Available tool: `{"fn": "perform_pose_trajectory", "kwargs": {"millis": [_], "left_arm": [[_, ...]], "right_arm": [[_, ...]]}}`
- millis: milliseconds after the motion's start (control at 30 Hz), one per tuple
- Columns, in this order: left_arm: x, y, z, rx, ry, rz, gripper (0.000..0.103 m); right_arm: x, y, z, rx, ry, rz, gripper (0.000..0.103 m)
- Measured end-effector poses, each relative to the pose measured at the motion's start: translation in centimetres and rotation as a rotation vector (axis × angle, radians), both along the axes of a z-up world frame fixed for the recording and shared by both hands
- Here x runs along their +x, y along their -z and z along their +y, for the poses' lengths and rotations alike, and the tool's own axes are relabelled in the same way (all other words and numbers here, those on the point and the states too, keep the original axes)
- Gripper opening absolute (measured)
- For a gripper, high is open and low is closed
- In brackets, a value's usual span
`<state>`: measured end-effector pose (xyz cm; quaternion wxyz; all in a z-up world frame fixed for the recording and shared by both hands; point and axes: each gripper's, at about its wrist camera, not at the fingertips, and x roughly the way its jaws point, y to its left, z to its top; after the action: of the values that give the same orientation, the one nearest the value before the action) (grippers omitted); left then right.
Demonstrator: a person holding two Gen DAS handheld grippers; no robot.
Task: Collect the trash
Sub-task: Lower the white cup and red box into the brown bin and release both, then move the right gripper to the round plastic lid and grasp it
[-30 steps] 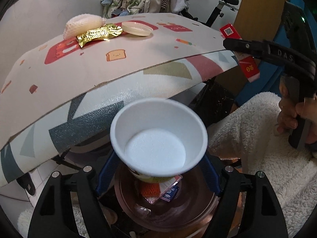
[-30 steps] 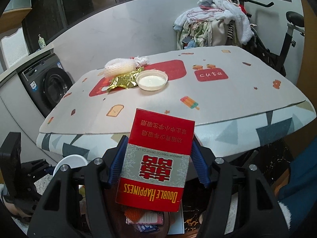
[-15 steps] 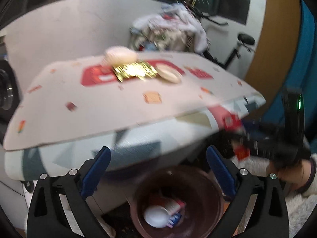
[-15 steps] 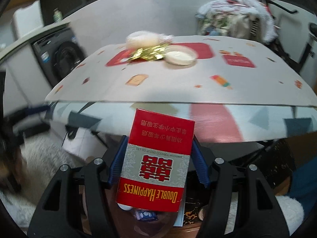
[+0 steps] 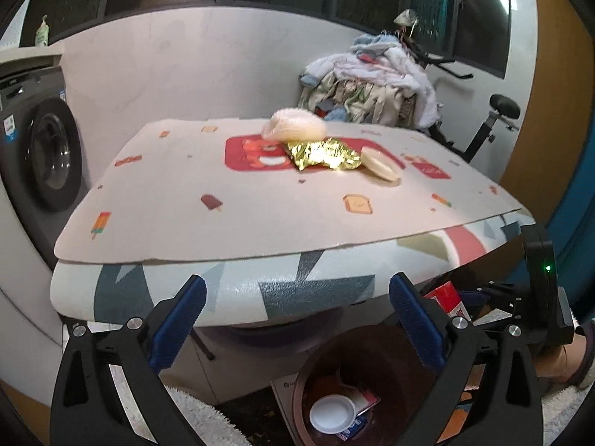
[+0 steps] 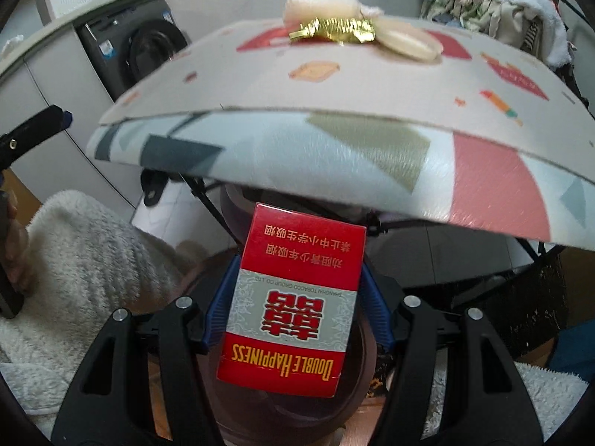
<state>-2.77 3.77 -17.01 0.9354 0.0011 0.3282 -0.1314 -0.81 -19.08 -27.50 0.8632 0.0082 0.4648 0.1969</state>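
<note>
A red, silver-banded cigarette pack [image 6: 290, 301] stands upright and upside down, clamped between the right gripper [image 6: 295, 312] jaws, above the brown bin [image 5: 375, 338]. A white cup [image 5: 333, 414] lies in the bin on other packets. On the bench [image 5: 223, 230] a crumpled gold wrapper [image 5: 323, 154] touches a white foam net [image 5: 295, 130] and a tilted, cream-coloured lid [image 5: 381, 166].

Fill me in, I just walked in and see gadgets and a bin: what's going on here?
A person is clearing trash from the table into a brown bin below its edge. The right tool grips a red Double Happiness cigarette pack over the bin. The left tool is open and empty. A white cup lies in the bin; a gold wrapper, foam net and lid remain on the table.
</note>
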Motion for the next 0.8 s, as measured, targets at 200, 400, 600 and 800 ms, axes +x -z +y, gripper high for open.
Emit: {"fn": "perform_pose_trajectory", "kwargs": {"millis": [200, 400, 600, 800], "left_arm": [[0.4, 0.7, -0.6, 0.014, 0.023, 0.020, 0.096], [0.8, 0.9, -0.2, -0.009, 0.004, 0.033, 0.096], [1.1, 1.0, 0.6, -0.036, -0.029, 0.052, 0.096], [1.1, 1.1, 0.6, -0.030, -0.026, 0.056, 0.096]], "right_arm": [[0.0, 0.9, 0.6, -0.024, -0.024, 0.031, 0.063], [0.1, 1.3, 1.0, -0.042, -0.035, 0.041, 0.063], [0.2, 1.4, 1.1, -0.041, -0.038, 0.052, 0.063], [0.2, 1.6, 1.2, -0.054, -0.038, 0.055, 0.084]]}}
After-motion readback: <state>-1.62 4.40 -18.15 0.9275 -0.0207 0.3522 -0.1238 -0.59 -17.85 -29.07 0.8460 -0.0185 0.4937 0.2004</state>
